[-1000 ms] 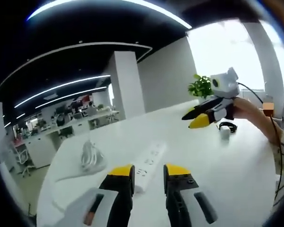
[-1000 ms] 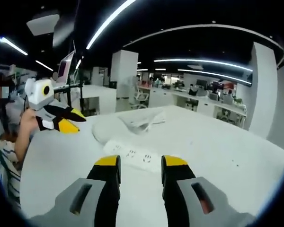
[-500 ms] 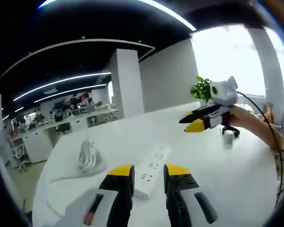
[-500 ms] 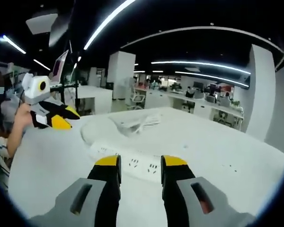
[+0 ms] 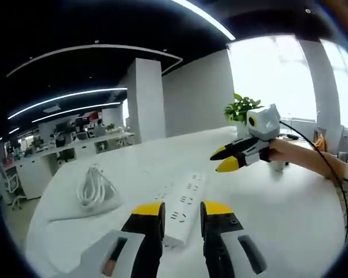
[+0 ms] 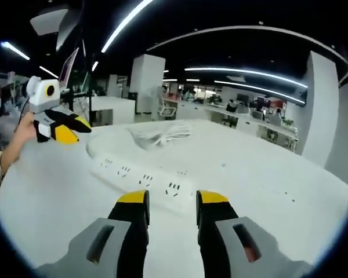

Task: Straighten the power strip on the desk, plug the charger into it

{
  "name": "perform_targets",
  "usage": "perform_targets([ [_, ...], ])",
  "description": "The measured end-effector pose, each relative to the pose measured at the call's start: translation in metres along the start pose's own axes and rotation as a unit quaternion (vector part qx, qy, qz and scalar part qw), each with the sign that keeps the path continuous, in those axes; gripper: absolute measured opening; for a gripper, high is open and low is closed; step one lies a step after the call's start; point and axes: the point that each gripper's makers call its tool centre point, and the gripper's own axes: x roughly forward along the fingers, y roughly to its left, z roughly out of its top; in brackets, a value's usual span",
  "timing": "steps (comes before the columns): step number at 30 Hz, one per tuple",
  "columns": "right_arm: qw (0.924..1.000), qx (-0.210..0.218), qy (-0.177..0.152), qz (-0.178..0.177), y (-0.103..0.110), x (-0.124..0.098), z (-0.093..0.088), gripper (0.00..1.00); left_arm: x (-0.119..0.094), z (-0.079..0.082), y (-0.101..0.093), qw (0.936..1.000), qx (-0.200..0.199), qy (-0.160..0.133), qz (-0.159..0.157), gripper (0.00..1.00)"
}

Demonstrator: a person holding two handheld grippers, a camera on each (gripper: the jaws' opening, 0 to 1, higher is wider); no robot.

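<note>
1. Coiled white charger cable (image 5: 94, 188) lay on the white surface (image 5: 278, 208), left of the strip.
2. Long white plastic power strip (image 5: 181, 204) lay flat beyond the left claw (image 5: 182, 210), jaws narrowly parted, empty.
3. Right claw (image 6: 170, 198), likewise narrowly parted and empty, hovered just before the strip.

A broad white desk (image 5: 290, 214) with a rounded edge carries everything. A long white power strip (image 5: 182, 204) lies flat near the middle of the tabletop, its sockets facing up, and a loosely coiled white cable (image 5: 94, 188) rests well apart from it, toward the rounded far edge. A potted green plant (image 5: 239, 110) stands at the window-side edge.
</note>
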Motion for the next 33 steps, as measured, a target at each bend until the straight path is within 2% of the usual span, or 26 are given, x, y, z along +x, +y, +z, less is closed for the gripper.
perform_targets([
  [8,0.9995,-0.013,0.016,0.024,0.006,0.016,-0.008,0.33,0.004,-0.018,0.01,0.9999,0.004,0.014,-0.006,0.24],
  [11,0.9991,-0.019,0.022,0.03,0.008,0.019,-0.012,0.34,0.006,-0.029,0.013,0.9996,-0.004,0.028,-0.009,0.23],
  [13,0.9989,-0.032,0.029,0.019,0.003,0.019,-0.019,0.33,0.008,-0.034,0.011,0.9993,-0.003,0.034,-0.014,0.23],
  [18,0.9993,-0.015,0.02,0.027,0.003,0.02,-0.026,0.33,0.012,-0.048,0.005,0.9982,-0.003,0.054,-0.028,0.24],
  [21,0.9991,-0.019,0.022,0.031,0.004,0.023,-0.028,0.32,0.012,-0.048,0.008,0.9984,-0.007,0.052,-0.022,0.23],
  [25,0.999,-0.007,0.014,0.042,0.01,0.026,-0.029,0.33,0.012,-0.049,0.01,0.9982,-0.033,0.046,-0.022,0.24],
  [28,0.9992,-0.007,0.011,0.039,0.011,0.029,-0.03,0.35,0.011,-0.056,0.015,0.9979,-0.017,0.062,-0.006,0.24],
  [33,0.9992,0.019,-0.001,0.036,0.01,0.032,-0.031,0.35,0.015,-0.059,0.014,0.9976,-0.022,0.065,-0.011,0.24],
])
